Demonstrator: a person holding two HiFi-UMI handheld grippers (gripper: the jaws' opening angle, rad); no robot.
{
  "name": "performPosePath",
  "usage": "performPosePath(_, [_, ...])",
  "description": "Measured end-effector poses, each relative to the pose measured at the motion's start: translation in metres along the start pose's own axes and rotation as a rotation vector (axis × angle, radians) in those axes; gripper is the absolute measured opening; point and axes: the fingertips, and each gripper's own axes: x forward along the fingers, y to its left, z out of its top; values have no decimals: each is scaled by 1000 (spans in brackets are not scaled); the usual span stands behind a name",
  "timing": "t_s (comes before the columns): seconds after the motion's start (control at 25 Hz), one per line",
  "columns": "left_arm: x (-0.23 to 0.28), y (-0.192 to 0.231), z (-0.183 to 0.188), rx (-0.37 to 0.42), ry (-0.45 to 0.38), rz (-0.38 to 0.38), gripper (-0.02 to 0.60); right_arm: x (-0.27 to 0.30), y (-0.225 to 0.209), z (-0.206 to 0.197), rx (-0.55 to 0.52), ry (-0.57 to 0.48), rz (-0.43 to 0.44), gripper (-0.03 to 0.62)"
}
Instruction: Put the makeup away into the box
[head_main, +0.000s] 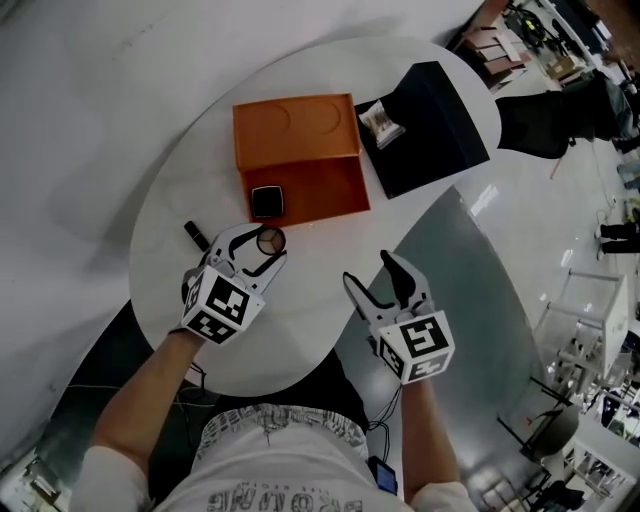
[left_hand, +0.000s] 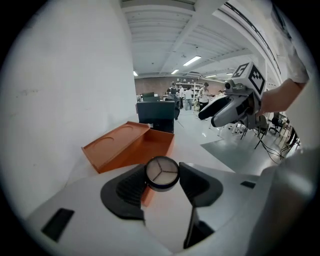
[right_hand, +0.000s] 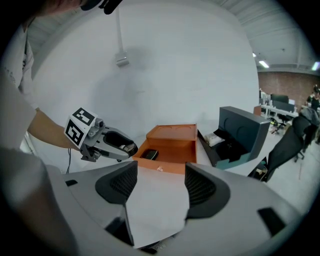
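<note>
My left gripper (head_main: 268, 244) is shut on a small round makeup jar (head_main: 272, 238) and holds it just off the white table, near the front edge of the open orange box (head_main: 310, 190). In the left gripper view the jar (left_hand: 161, 173), its lid split in three segments, sits pinched between the two dark pads (left_hand: 131, 187). A black square compact (head_main: 266, 202) lies inside the box. A thin black makeup stick (head_main: 196, 235) lies on the table to the left. My right gripper (head_main: 368, 270) hangs open and empty at the table's near right edge.
The round white table (head_main: 180, 180) has its orange box lid (head_main: 295, 125) folded back. A dark open box (head_main: 432, 128) with a small packet (head_main: 381, 122) in it stands to the right. Grey floor lies beyond the table's right edge.
</note>
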Motion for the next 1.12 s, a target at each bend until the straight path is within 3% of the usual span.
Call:
performPosePath(0.48, [71, 19, 50, 1, 19, 1, 240, 6, -41, 12, 10, -18, 74, 310])
performPosePath(1.12, [167, 24, 47, -38, 110, -77, 239, 19, -97, -12, 79, 26, 68, 310])
